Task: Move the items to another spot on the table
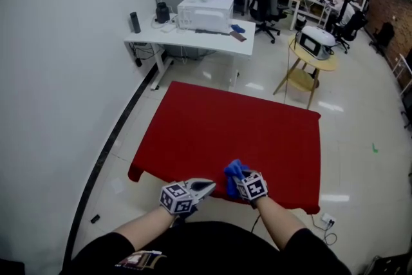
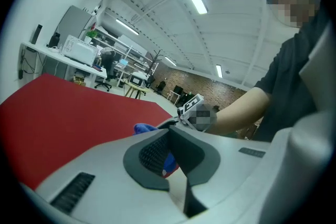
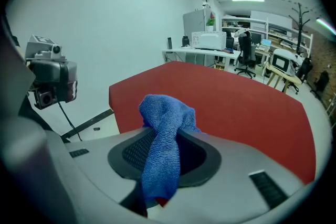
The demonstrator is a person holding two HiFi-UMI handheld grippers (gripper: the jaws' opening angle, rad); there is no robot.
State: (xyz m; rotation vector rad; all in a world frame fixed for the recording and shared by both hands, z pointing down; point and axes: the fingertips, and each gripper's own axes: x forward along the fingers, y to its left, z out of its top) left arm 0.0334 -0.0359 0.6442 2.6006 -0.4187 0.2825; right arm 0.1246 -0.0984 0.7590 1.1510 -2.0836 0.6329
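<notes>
A crumpled blue cloth (image 1: 234, 172) hangs over the front edge of the red table (image 1: 225, 119). My right gripper (image 1: 243, 181) is shut on it; in the right gripper view the cloth (image 3: 165, 134) drapes down between the jaws (image 3: 168, 157). My left gripper (image 1: 205, 188) is just to the left, also at the front edge, tips pointing toward the cloth. Its jaws (image 2: 170, 160) stand a narrow gap apart with nothing between them. Through the gap I see a bit of the cloth (image 2: 144, 127) and the right gripper (image 2: 193, 112).
The rest of the red tabletop is bare. Beyond it stand a white desk with a printer (image 1: 205, 13), a round wooden side table (image 1: 314, 56) carrying a small appliance, and office chairs. A white wall runs along the left. A cable lies on the floor (image 1: 328, 223).
</notes>
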